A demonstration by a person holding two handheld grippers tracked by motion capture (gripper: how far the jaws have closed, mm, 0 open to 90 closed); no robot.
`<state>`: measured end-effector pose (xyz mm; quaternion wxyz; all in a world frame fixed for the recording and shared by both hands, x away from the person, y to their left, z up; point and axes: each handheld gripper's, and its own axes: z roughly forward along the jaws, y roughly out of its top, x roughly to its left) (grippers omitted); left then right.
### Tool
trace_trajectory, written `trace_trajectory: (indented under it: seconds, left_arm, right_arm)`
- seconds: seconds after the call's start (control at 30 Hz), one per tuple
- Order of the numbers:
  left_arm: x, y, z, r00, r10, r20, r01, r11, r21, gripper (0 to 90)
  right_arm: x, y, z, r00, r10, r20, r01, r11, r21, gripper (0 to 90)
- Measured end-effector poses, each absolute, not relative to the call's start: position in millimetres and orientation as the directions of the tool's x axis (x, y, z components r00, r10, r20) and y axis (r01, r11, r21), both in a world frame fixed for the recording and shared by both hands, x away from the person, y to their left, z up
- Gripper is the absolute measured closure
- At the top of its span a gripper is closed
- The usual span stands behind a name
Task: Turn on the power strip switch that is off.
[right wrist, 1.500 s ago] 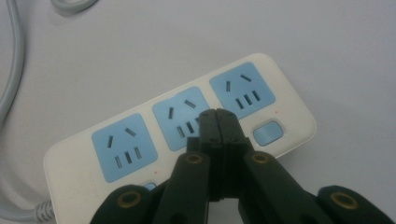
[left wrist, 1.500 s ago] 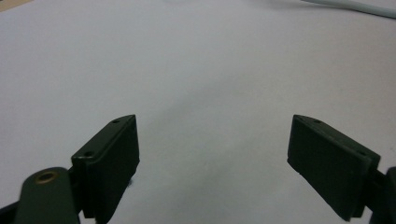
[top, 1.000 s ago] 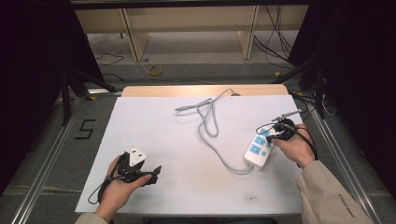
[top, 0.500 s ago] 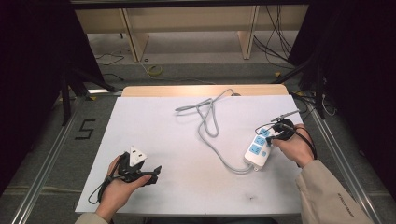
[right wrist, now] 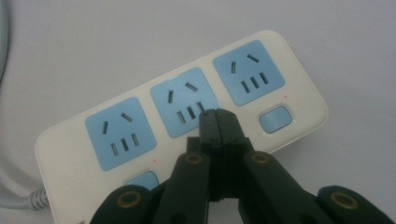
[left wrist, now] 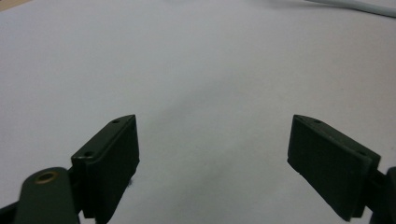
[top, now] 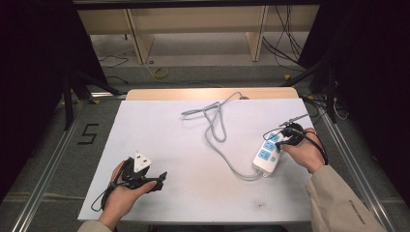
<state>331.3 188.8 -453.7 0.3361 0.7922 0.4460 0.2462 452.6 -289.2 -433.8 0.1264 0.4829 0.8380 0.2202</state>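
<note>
While the white surface [top: 193,193] was almost bare, the power strip [right wrist: 187,116] lay at its right edge, pressed by the right hand-held gripper [right wrist: 217,114], jaws together. The left hand-held gripper [left wrist: 212,163] waited, jaws apart. Next, a switch press was judged likely, needing careful aim.

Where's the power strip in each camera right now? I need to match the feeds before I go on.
High view: the power strip lies right of centre on the white table, by the right gripper.
Left gripper view: bare white table between open jaws; the grey cable crosses the top right corner.
Right gripper view: the strip fills the middle, behind the shut jaws.
Shared landmark: the strip's grey cable.
</note>
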Motion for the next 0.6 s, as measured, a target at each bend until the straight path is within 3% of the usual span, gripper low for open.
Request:
trace_trajectory:
  seconds: [0.6]
  left_arm:
    - [331.0,189.2,-453.5,0.479,0.873,0.092,0.541,-0.376,0.753,16.2]
  right_arm:
    - [452.9,-288.2,-435.2,-0.496,0.868,-0.003,0.76,0.435,0.483,90.0]
